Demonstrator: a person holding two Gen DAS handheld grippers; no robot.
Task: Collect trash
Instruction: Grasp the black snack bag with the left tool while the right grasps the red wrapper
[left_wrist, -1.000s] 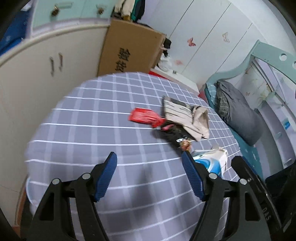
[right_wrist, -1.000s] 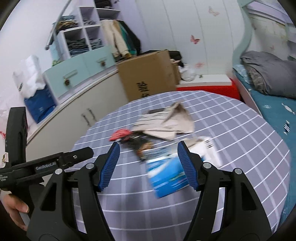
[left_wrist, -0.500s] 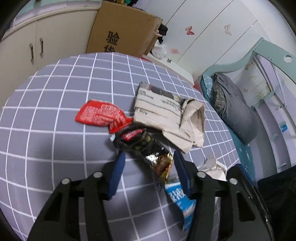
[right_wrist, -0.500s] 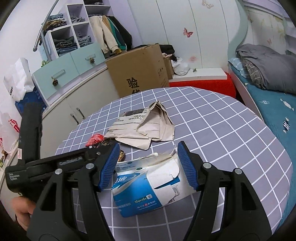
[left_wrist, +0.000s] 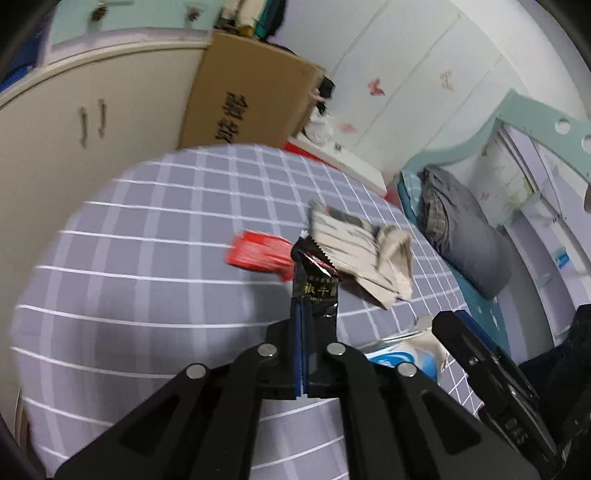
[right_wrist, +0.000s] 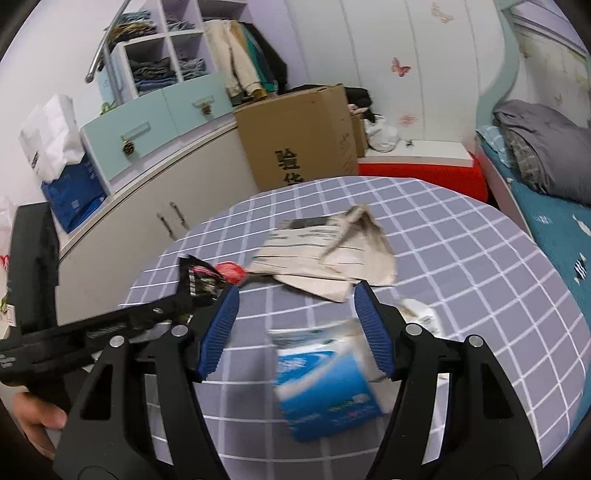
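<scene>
My left gripper (left_wrist: 301, 306) is shut on a black snack wrapper (left_wrist: 316, 277) and holds it above the round grey checked table (left_wrist: 147, 258); the wrapper also shows in the right wrist view (right_wrist: 201, 282). A red wrapper (left_wrist: 258, 253) and a crumpled beige paper bag (left_wrist: 365, 254) lie on the table beyond it. My right gripper (right_wrist: 295, 314) is open and empty above a torn blue and white tissue pack (right_wrist: 325, 384), which lies on the table's near side.
A cardboard box (right_wrist: 299, 136) stands behind the table against white cabinets (left_wrist: 74, 118). A bed with a grey folded blanket (left_wrist: 465, 236) lies to the right. Shelves with clothes (right_wrist: 166, 66) are at the back left.
My left gripper has closed on the black wrapper and lifted it off the table, pulling back. My right gripper has stayed open and drawn back a little over the tissue pack.
</scene>
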